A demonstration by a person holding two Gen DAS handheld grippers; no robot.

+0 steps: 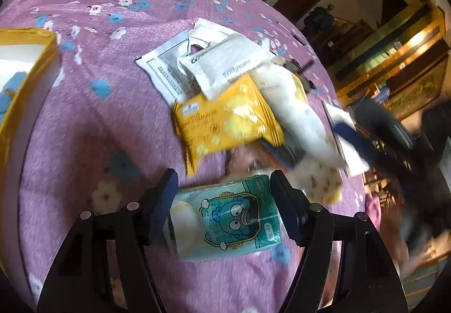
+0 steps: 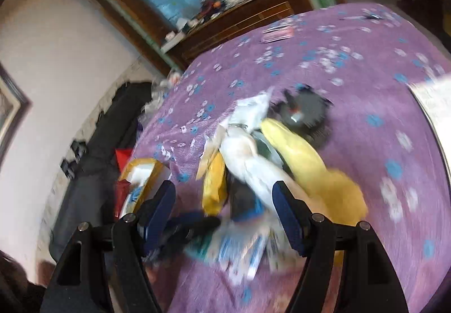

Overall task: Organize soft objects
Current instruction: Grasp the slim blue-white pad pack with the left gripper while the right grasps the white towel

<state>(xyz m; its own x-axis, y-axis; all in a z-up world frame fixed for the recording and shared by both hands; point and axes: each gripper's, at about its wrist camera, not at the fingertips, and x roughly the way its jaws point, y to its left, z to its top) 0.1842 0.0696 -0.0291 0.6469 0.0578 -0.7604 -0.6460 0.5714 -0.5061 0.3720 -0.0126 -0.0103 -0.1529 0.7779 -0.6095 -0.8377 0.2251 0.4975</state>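
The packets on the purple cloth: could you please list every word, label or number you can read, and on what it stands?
Nothing can be quoted with confidence.
Teal tissue pack between the left gripper fingers: cartoon face with print, blurred.
Yellow packet: small logo and lines, too blurred.
White packets: lines of print, too small.
Right gripper view: motion-blurred, nothing legible.

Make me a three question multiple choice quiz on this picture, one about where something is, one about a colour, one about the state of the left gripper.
1. Where is the yellow-rimmed box?
A. far left of the left wrist view
B. on the pile
C. between the fingers

2. What colour is the blanket?
A. green
B. purple with flowers
C. plain white

3. What is the left gripper doing?
A. hanging empty
B. pinching the blanket
C. clamping the teal tissue pack

Answers: A, it sits at the left edge; B, purple floral fabric shows; C, both pads press the pack's sides.
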